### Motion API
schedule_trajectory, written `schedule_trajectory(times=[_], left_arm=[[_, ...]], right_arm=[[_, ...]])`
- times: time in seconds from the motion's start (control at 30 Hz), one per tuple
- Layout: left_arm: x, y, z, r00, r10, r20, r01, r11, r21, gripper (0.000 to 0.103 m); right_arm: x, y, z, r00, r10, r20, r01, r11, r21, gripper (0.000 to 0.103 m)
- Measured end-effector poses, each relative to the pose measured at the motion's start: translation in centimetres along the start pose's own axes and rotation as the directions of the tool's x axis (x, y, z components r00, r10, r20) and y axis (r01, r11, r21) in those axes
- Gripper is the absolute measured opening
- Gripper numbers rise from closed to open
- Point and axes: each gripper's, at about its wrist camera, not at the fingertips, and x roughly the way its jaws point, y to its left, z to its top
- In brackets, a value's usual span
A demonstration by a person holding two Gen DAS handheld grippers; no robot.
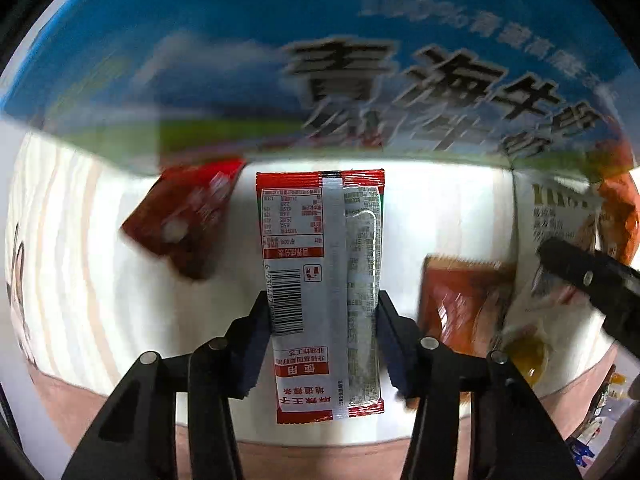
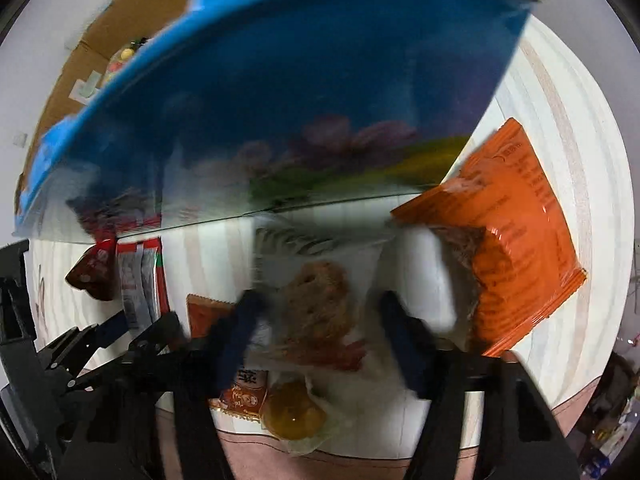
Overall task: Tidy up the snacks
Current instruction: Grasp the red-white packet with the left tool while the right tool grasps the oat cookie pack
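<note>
Left gripper (image 1: 322, 312): clenched on the red-and-white sachet (image 1: 320, 280), pads pressing both long edges, barcode side up; the sachet sits just above or on the table, which I cannot tell.
Right gripper (image 2: 316, 312): jaws spread wide either side of a clear-wrapped cookie pack (image 2: 316, 308), not touching it as far as the blur shows; nothing gripped.
Other near snacks: a yellow cake (image 2: 294, 412) in clear wrap at the table edge, a small brown packet (image 2: 208, 312) just beside the cookie pack.
Further out: a dark red pouch (image 1: 184, 216) left of the sachet, an orange bag (image 2: 516, 240) on the right, its top edge touching or under the box.
Box (image 1: 320, 60): large blue milk carton with the printed side facing the cameras, standing behind all the snacks.
Risk: the sachet is held only by its thin edges, so it may buckle or slip out. The right jaws, closing here, could crush the cookie or catch the neighbouring wraps.
Table (image 1: 440, 216): pale, striped, round-edged.
Room: pinkish floor below the rim; brown cardboard (image 2: 120, 28) behind the box.
</note>
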Motion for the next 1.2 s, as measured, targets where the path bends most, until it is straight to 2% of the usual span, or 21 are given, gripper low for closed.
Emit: schedule_trajectory(times=[0.07,0.2,0.33,0.4,0.47,0.53,0.57,0.63,0.7,0.73,0.77,0.8,0.83,0.87,0.93,1.0,1.1,1.2], left_arm=[[-0.3,0.9,-1.4,1.0,-0.004,-0.008,0.004,1.0,-0.016,0.047],[-0.9,2.6,-5.0,0.999,-0.025,-0.039,0.024,0.999,-0.038,0.047],[-1.4,3.8,-8.8,0.997,-0.037,-0.069,0.035,0.999,-0.038,0.047],[-1.3,4.2,-10.1,0.996,-0.044,-0.082,0.04,0.998,-0.044,0.047],[-0.8,4.6,-10.8,0.994,-0.047,-0.097,0.042,0.998,-0.053,0.048],[-0.2,4.8,-11.0,0.991,-0.066,-0.113,0.057,0.995,-0.078,0.05],[0.1,5.0,-11.0,0.99,-0.076,-0.114,0.066,0.993,-0.095,0.051],[0.8,5.0,-11.1,0.989,-0.088,-0.116,0.076,0.991,-0.112,0.055],[1.3,4.9,-11.1,0.989,-0.085,-0.121,0.071,0.991,-0.114,0.056],[1.4,4.7,-11.1,0.989,-0.08,-0.122,0.067,0.992,-0.111,0.056],[1.7,5.6,-11.7,0.989,-0.078,-0.122,0.065,0.992,-0.11,0.056],[1.7,5.7,-11.9,0.989,-0.077,-0.122,0.064,0.992,-0.109,0.056],[1.6,5.7,-12.1,0.989,-0.079,-0.123,0.066,0.992,-0.108,0.056],[1.7,5.6,-12.0,0.989,-0.082,-0.124,0.069,0.992,-0.108,0.056],[1.7,6.0,-11.2,0.988,-0.094,-0.125,0.081,0.991,-0.111,0.056],[2.0,5.8,-9.1,0.987,-0.107,-0.122,0.094,0.989,-0.111,0.056],[2.0,6.6,-9.1,0.986,-0.126,-0.109,0.113,0.987,-0.118,0.056],[1.8,7.4,-9.9,0.988,-0.124,-0.096,0.113,0.987,-0.115,0.05]], right_arm=[[-0.4,-0.1,-0.5,1.0,-0.003,0.007,0.003,1.0,0.0,0.051],[-1.9,-0.7,-2.0,1.0,0.018,0.019,-0.018,1.0,0.004,0.04],[-3.1,-2.4,-4.6,0.999,0.045,0.007,-0.046,0.998,0.032,0.039],[-3.2,-3.4,-5.0,0.995,0.101,0.001,-0.101,0.99,0.097,0.039],[-3.6,-3.7,-4.8,0.994,0.104,0.04,-0.108,0.985,0.132,0.048],[-3.9,-2.9,-3.7,0.991,0.108,0.079,-0.118,0.984,0.131,0.085],[-3.8,-2.1,-3.1,0.99,0.107,0.091,-0.117,0.986,0.119,0.087],[-3.0,-0.1,-1.3,0.994,0.065,0.089,-0.074,0.993,0.095,0.087],[-1.6,1.4,0.0,0.996,0.04,0.079,-0.046,0.996,0.08,0.087],[-0.4,2.2,0.6,0.998,0.002,0.063,-0.006,0.998,0.066,0.086],[0.7,2.7,1.0,0.998,-0.04,0.052,0.038,0.998,0.05,0.082],[1.4,3.1,1.2,0.996,-0.075,0.046,0.073,0.997,0.033,0.065],[2.2,3.5,1.3,0.991,-0.127,0.041,0.127,0.992,0.001,0.06],[2.3,3.7,1.1,0.989,-0.135,0.056,0.136,0.991,-0.012,0.058],[1.8,3.7,0.6,0.988,-0.132,0.075,0.134,0.99,-0.03,0.056],[0.8,3.1,-0.1,0.991,-0.108,0.081,0.11,0.994,-0.026,0.056],[-1.5,1.5,-1.7,0.993,-0.067,0.099,0.068,0.998,-0.007,0.056],[-4.0,-0.1,-4.3,0.994,-0.038,0.106,0.038,0.999,-0.006,0.056]])
